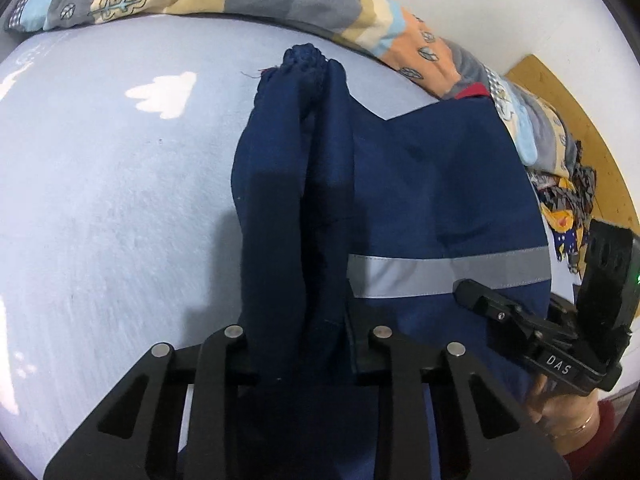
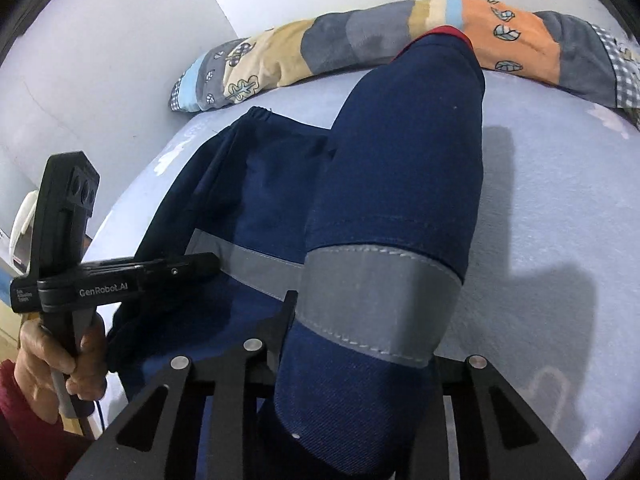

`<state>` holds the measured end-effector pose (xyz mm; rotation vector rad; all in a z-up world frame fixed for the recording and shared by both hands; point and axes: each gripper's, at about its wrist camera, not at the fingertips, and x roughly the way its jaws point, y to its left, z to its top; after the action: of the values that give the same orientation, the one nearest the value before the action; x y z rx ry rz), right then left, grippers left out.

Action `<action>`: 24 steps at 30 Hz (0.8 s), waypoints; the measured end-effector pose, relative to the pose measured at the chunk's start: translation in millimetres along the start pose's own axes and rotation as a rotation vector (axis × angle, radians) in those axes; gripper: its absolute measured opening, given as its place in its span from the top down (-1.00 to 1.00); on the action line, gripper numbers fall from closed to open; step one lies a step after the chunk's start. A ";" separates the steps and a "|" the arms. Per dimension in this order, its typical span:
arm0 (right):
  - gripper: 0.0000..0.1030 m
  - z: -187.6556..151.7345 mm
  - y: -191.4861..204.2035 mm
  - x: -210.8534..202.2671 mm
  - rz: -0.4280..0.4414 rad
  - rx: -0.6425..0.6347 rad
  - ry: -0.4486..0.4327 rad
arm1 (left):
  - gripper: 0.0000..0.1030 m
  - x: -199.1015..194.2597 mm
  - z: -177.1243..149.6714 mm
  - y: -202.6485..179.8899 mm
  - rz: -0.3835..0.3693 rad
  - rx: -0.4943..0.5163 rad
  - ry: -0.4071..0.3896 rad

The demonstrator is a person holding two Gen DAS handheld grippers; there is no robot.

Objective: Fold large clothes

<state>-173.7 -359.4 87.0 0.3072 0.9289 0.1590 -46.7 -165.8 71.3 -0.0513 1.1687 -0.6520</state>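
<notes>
Both grippers' fingers [image 1: 298, 344] [image 2: 360, 344] clamp navy jacket [image 1: 432, 184]; fingertips hidden under fabric.

Matt navy twill jacket [image 2: 400, 168] with a smooth grey reflective band [image 2: 376, 304]; fuzzy pale-blue bed sheet [image 1: 120, 200]; matt black plastic hand-held gripper [image 1: 300, 364].

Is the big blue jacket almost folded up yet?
Partly. The navy work jacket with grey reflective stripes is already gathered lengthwise on the pale blue bedsheet. Left gripper and right gripper each clamp a bunch of it. Flattening and the final folds remain.
</notes>
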 end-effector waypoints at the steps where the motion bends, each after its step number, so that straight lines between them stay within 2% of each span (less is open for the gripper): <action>1: 0.44 -0.8 -0.8 -4.5 -0.006 -0.002 0.000 | 0.54 -2.5 -3.6 -5.7 0.001 0.010 0.000; 7: 0.45 -14.5 -10.7 -45.4 -0.018 0.031 -0.011 | 0.54 -13.0 -22.0 -43.8 -0.025 0.064 0.010; 11: 0.45 -37.1 -6.3 -78.3 -0.035 0.047 -0.016 | 0.54 -19.9 -45.3 -76.0 -0.051 0.097 0.009; 18: 0.45 -91.5 -8.4 -126.3 -0.074 0.063 -0.002 | 0.54 -20.4 -89.9 -130.2 -0.027 0.127 0.003; 24: 0.45 -115.9 -24.3 -137.4 -0.085 0.068 0.026 | 0.54 -12.8 -99.6 -142.5 -0.008 0.125 0.006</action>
<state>-348.3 -396.7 118.9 0.3289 0.9730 0.0538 -199.6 -246.9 92.9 0.0523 1.1320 -0.7313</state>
